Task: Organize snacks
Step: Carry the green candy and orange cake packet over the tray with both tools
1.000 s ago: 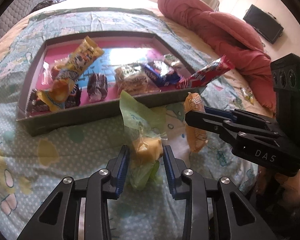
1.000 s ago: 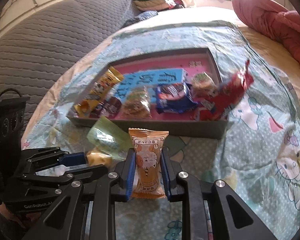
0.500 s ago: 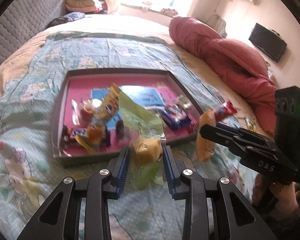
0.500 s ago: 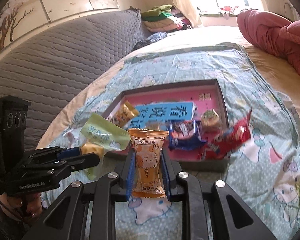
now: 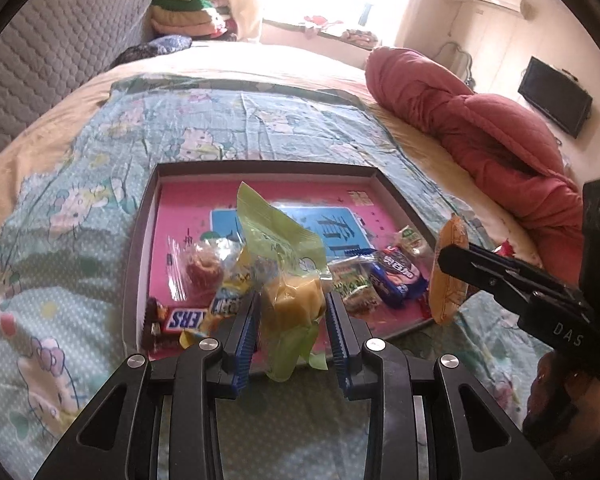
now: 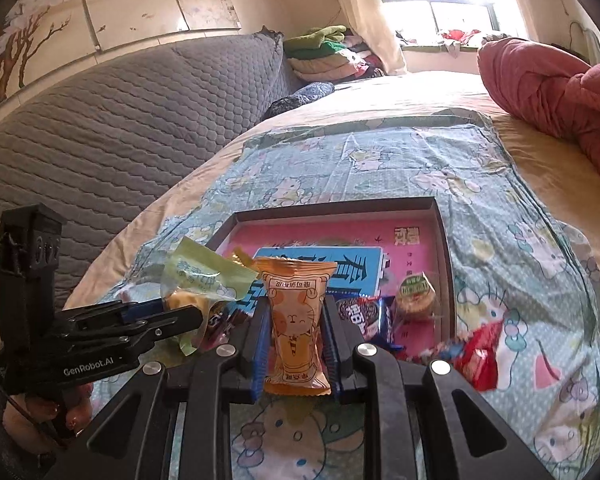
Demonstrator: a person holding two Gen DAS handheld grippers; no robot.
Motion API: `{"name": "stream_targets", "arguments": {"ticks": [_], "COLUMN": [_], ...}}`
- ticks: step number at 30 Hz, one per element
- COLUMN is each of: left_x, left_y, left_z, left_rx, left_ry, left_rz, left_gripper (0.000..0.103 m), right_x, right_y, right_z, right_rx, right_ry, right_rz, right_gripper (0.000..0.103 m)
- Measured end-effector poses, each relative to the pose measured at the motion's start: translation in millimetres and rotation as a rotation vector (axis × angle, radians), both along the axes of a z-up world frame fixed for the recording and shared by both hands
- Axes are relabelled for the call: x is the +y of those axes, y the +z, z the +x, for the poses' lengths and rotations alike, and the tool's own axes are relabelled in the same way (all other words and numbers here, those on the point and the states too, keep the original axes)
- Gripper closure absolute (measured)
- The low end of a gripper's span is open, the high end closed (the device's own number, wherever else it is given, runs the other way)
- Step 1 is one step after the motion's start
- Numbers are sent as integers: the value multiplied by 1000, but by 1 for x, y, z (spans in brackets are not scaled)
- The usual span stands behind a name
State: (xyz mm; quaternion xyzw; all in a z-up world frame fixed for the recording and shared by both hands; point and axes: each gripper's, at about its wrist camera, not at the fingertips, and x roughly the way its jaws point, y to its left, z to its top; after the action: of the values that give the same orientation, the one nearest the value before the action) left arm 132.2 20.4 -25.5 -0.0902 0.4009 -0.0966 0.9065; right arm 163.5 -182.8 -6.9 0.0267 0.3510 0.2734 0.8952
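Observation:
My left gripper [image 5: 292, 312] is shut on a green-wrapped yellow cake [image 5: 290, 280], held in the air in front of the pink-lined tray [image 5: 260, 170]. The right gripper [image 6: 296, 320] is shut on an orange cat-print snack packet [image 6: 296, 320], upright between its blue pads. That packet [image 5: 448, 276] and the right gripper show at the right of the left wrist view. The green packet [image 6: 198, 280] and left gripper show at the left of the right wrist view. Several wrapped snacks lie along the tray's near side, among them a chocolate bar [image 5: 186, 318] and a blue biscuit pack [image 5: 398, 276].
The tray [image 6: 444, 264] rests on a cartoon-print sheet [image 6: 380, 160] over a bed. A red snack packet [image 6: 476, 352] lies on the sheet outside the tray's right corner. A red duvet [image 5: 480, 132] is bunched at the right, a grey quilted headboard [image 6: 120, 128] at the left.
Both grippers have risen and pulled back from the tray with their packets still held. More of the bed and the room beyond shows in both views.

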Motion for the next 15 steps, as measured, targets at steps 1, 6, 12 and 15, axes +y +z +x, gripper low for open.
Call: {"name": "stream_targets", "arguments": {"ticks": [1,6,12,15], "left_x": [-1,-3,0,2], "left_y": [-1,-8,-14,-15], "left_z": [1,8,11,11], "left_rx": [-2,8,28,29], "left_ry": [-1,-12,-4,-2], "left_rz": [8,16,-3,-7], "left_gripper": [69,69,69,69], "right_x": [2,10,20,23], "right_y": [-1,-9,-27,-30], "right_z": [3,13,25,25], "right_rx": [0,-2,35,34], "right_ry": [2,14,20,26], "right_rz": [-6,-41,-76,-86], "right_gripper": [79,78,78,78]}}
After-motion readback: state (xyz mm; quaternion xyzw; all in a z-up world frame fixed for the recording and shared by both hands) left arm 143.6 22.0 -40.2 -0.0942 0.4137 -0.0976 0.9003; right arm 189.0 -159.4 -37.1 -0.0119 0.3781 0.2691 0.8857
